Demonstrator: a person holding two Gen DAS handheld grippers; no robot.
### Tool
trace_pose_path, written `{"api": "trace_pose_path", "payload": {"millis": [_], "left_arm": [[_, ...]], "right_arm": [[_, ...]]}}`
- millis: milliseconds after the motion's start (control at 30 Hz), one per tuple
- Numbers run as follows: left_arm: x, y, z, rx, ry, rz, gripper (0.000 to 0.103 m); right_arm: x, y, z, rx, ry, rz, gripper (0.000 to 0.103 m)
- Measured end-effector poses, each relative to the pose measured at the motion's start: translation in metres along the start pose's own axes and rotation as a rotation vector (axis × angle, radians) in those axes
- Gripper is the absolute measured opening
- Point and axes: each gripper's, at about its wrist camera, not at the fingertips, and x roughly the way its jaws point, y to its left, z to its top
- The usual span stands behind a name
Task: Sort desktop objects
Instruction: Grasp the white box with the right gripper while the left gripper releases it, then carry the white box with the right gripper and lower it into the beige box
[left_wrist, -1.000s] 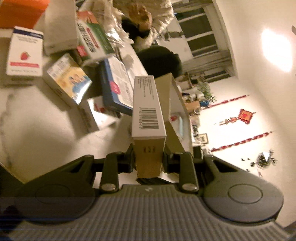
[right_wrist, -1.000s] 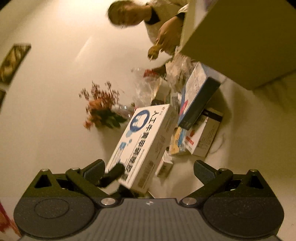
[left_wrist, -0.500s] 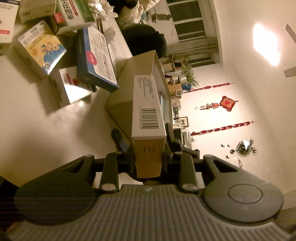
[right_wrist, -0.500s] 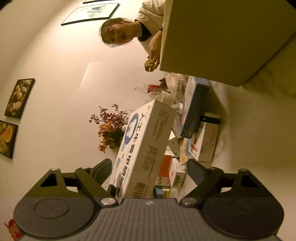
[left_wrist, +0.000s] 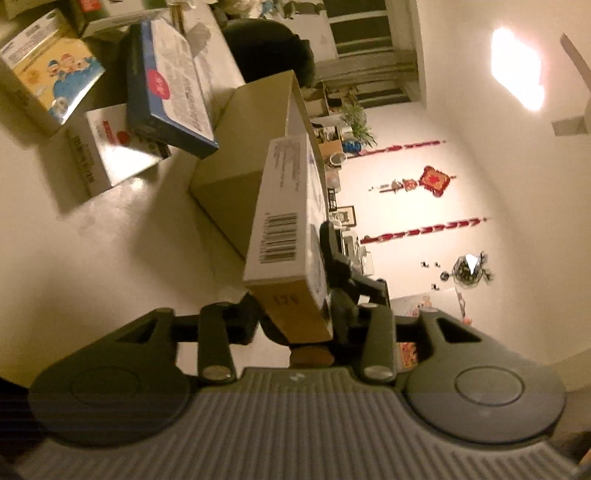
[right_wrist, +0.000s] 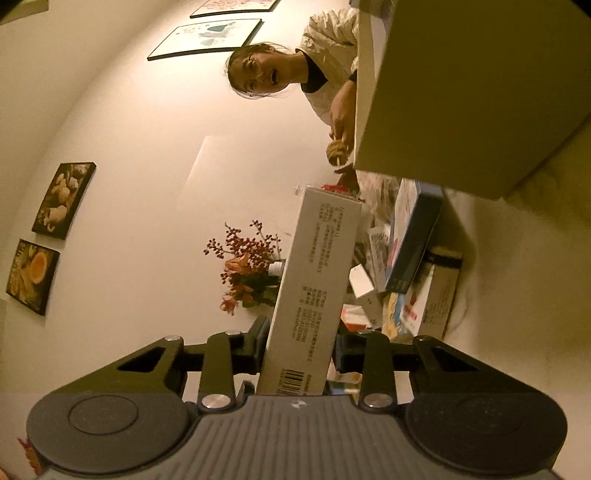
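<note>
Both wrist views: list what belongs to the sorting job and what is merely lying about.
Job: white barcode box, cardboard carton, blue box, cartoon box, red-and-white box.
Lying about: flowers, framed pictures, red wall ornament.

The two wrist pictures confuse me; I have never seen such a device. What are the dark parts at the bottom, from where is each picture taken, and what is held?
There is no robot. A person holds a hand tool, a gripper with two fingers, in each hand. Each one carries a wide-angle camera looking along its fingers, so its dark body fills the bottom. One picture comes from the left gripper, the other from the right gripper. A long white box sits between both pairs of fingers. The left jaws are opening and the right are closing on it, like a hand-over. On the pale table lie a brown carton, a blue box and other packages.
</note>
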Motion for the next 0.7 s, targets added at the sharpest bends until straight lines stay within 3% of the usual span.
{"api": "trace_pose_path", "payload": {"millis": [167, 367, 700], "left_arm": [[0.003, -0.012, -0.003, 0.097, 0.016, 0.007, 0.082], [0.010, -0.025, -0.006, 0.183, 0.041, 0.012, 0.098], [0.006, -0.056, -0.019, 0.406, -0.062, 0.308, 0.103]], "right_arm": [[-0.009, 0.010, 0.006, -0.046, -0.034, -0.035, 0.033], [-0.020, 0.021, 0.015, -0.100, -0.066, -0.082, 0.033], [-0.026, 0.047, 0.031, -0.203, -0.095, -0.148, 0.033]]}}
